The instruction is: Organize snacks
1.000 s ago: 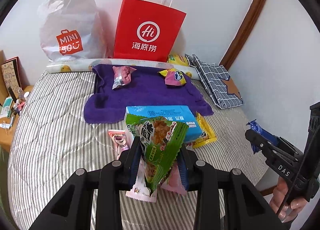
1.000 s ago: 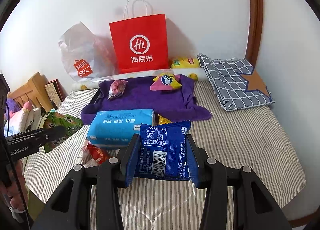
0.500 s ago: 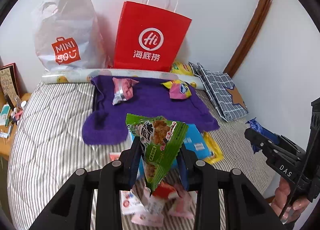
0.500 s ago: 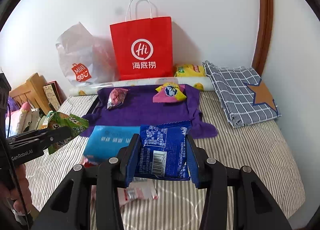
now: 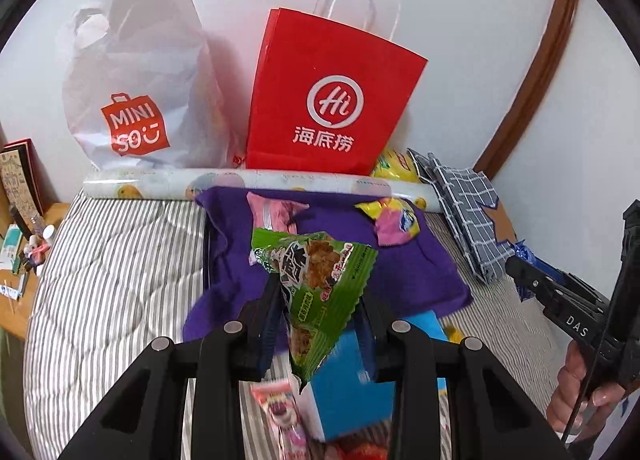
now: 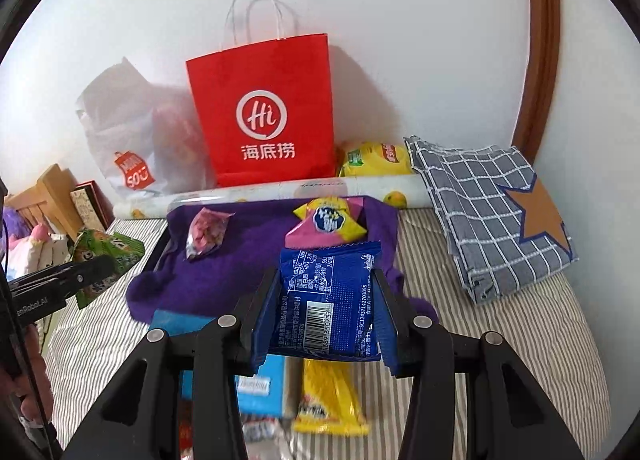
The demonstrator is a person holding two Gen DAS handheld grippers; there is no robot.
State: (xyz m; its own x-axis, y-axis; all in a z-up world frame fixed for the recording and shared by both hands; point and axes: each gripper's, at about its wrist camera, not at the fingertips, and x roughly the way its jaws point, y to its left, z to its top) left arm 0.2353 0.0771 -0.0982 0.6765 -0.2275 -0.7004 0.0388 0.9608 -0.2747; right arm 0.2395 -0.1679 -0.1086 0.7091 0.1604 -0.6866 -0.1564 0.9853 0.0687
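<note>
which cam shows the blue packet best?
Right wrist: the blue packet sits centred in the right gripper, barcode side fully visible. Left wrist shows only a blue corner behind that gripper, at the right edge.

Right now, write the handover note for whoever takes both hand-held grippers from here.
Left hand-held gripper: shut on the green snack packet, held above the bed.
Right hand-held gripper: shut on the blue snack packet, also in the air.
Done: a pink packet and a yellow-pink packet lie on the purple towel.
Left: probably set both held packets on the towel, then collect the loose ones on the striped bed near the blue box, including the yellow packet.
</note>
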